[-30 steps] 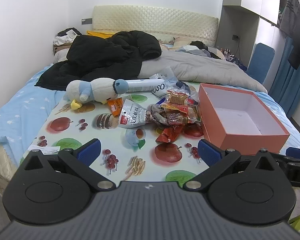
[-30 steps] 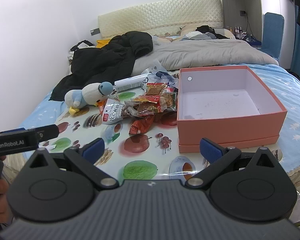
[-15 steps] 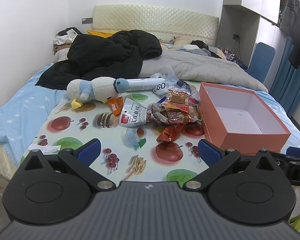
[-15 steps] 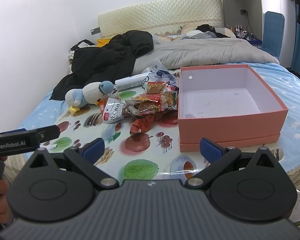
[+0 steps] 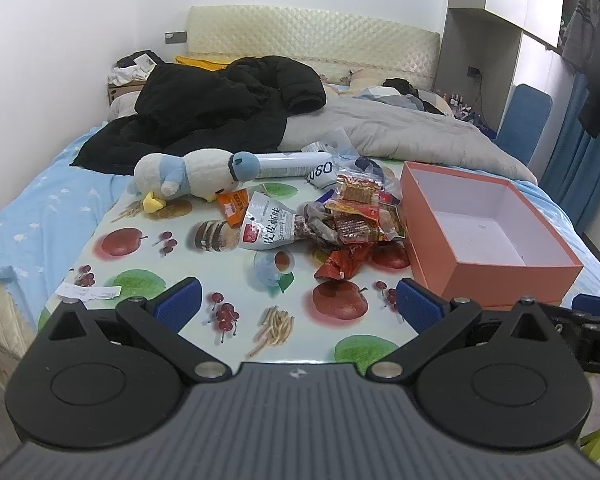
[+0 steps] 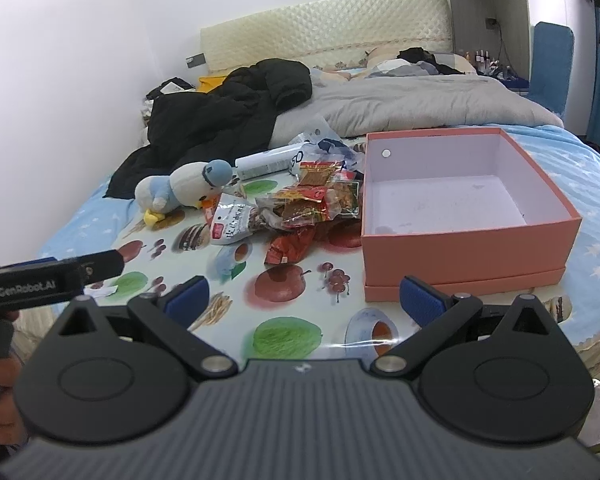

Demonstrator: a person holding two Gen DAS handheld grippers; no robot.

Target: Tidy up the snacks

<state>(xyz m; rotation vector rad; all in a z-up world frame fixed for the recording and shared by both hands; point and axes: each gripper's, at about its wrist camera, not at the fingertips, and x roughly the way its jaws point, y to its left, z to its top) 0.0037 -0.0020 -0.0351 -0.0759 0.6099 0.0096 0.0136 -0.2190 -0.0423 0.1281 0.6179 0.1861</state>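
Snacks: a loose heap of foil and film packets [image 5: 352, 216] in the middle of the fruit-print table [image 5: 148, 264], just left of the open salmon-pink box [image 5: 496, 276], which holds nothing.

Items noted:
- white pouch with red label [image 5: 266, 229], at the heap's left edge, partly under brown wrappers;
- red crumpled sachet [image 5: 342, 262], nearest the grippers, lying alone on the cloth;
- orange packet [image 5: 232, 208], tucked against the plush duck [image 5: 192, 178];
- white tube [image 5: 288, 159], behind the duck.

Handling, by judgement: light, soft, crinkly, slippery film; contents likely crushable. Best taken by a sealed end seam or corner, not the belly.

Left gripper [image 5: 298, 302]: jaws wide apart, empty, hovering over the near table edge. Right gripper [image 6: 304, 298]: jaws likewise spread, empty, before the box's near wall.
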